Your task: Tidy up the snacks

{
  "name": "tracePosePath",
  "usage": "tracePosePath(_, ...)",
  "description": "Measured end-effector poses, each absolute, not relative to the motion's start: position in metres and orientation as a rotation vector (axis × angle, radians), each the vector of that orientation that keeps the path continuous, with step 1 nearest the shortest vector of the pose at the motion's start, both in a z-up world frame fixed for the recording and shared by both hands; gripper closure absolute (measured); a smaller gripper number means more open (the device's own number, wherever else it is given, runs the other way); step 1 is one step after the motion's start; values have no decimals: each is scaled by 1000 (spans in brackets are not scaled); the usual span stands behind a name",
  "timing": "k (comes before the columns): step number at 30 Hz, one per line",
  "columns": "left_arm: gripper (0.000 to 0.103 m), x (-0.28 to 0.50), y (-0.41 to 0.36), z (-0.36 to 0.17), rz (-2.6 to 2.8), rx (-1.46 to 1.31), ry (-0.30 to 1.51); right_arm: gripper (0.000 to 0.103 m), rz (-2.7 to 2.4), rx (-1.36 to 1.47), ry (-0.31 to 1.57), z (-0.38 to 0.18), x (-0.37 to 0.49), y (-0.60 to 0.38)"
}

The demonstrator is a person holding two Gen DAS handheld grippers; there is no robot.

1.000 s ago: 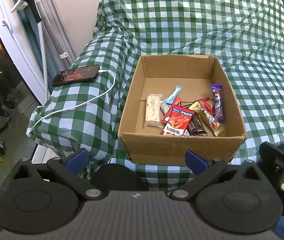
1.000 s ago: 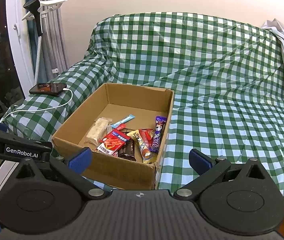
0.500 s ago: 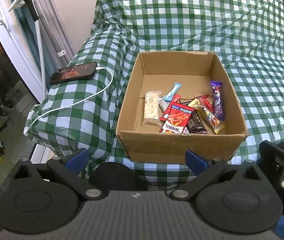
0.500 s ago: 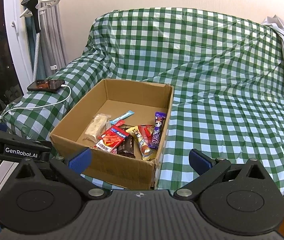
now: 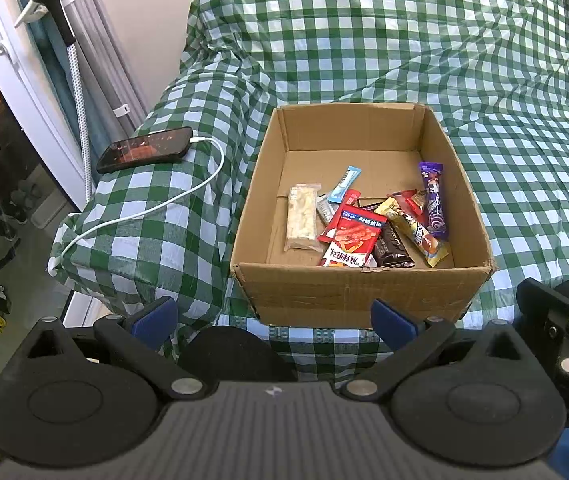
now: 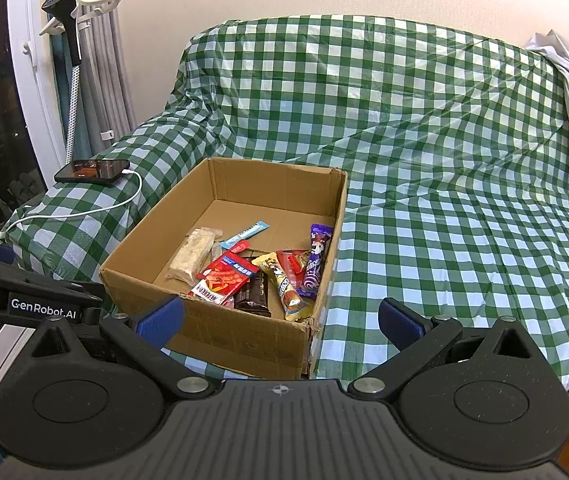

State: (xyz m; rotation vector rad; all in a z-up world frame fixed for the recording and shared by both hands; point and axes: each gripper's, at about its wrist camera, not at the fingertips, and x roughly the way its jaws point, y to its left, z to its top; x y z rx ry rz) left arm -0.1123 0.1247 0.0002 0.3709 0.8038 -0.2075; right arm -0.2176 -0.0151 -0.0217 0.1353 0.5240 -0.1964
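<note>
A: Green-and-white checked cover (image 6: 424, 152) over a sofa; cream wall behind, curtain at left.

B: Box?

A: Open cardboard box (image 5: 358, 294) (image 6: 244, 340) sits on the seat, next to the left armrest. Snacks lie loose at its near end, far end bare.

B: List them.

A: Pale nougat bar (image 5: 303, 217) on the left, red snack pack (image 5: 351, 239) in the middle, dark chocolate bar (image 5: 391, 247) under its edge, yellow wrapped bar (image 5: 414, 229), purple wrapper (image 5: 433, 200) against the right wall, light blue stick (image 5: 344, 185) further back.

B: Armrest?

A: Black phone (image 5: 145, 154) (image 6: 92, 170) on it, white cable (image 5: 156, 210) plugged in.

B: Tongs?

A: Left tongs (image 5: 272, 318) spread wide, nothing between the blue pads, short of the box's near wall. Right tongs (image 6: 282, 320) spread just as wide, empty, in front of the box's near right corner.
</note>
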Motion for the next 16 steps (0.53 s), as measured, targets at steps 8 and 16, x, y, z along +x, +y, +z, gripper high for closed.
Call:
tracePosePath(8,0,-112,125,0,-208,373,804,1,-196,135,524,-22,-217,-16)
tracePosePath(16,0,-114,125,-1,-207,385,787,1,-196,136,523,-22,-218,-15)
